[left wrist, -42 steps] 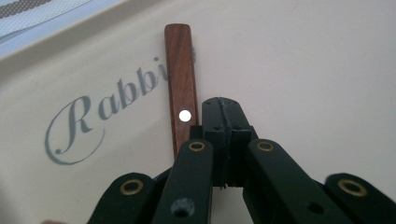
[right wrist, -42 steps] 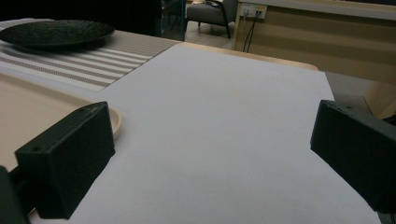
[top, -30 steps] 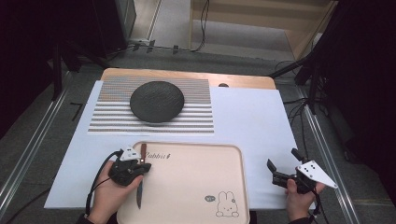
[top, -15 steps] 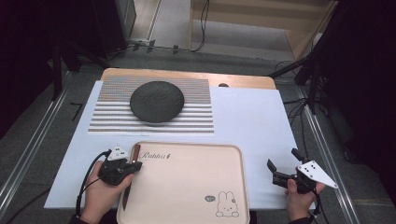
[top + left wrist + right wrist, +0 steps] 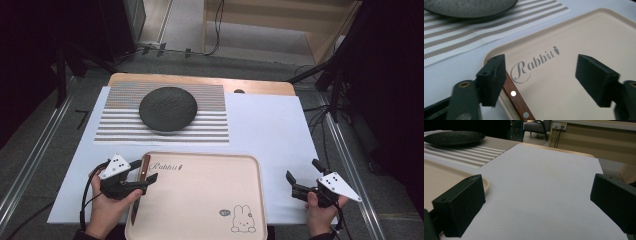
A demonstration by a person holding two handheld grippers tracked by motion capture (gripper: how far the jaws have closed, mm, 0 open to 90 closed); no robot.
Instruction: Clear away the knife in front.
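A knife [image 5: 135,206] with a wooden riveted handle [image 5: 517,99] lies along the left edge of the beige rabbit tray [image 5: 200,200], blade pointing toward the table's near edge. My left gripper [image 5: 144,171] hovers over the handle end. Its jaws have just been opening and now stand open, with the handle low beside the left jaw [image 5: 544,75] and no pad pressing on it. A black plate [image 5: 167,109] rests on the striped placemat [image 5: 210,125] farther back. My right gripper [image 5: 302,171] stands open over the white sheet to the right of the tray, nothing between its fingers [image 5: 536,202].
A white sheet [image 5: 270,130] covers most of the wooden table. Metal rails run along both sides. The tray's rounded corner [image 5: 485,185] sits just left of the right gripper, and the plate [image 5: 454,137] shows far off.
The left gripper, earlier shut on the knife over the tray, has opened. The knife now lies on the tray's left edge. The right hand has not moved.
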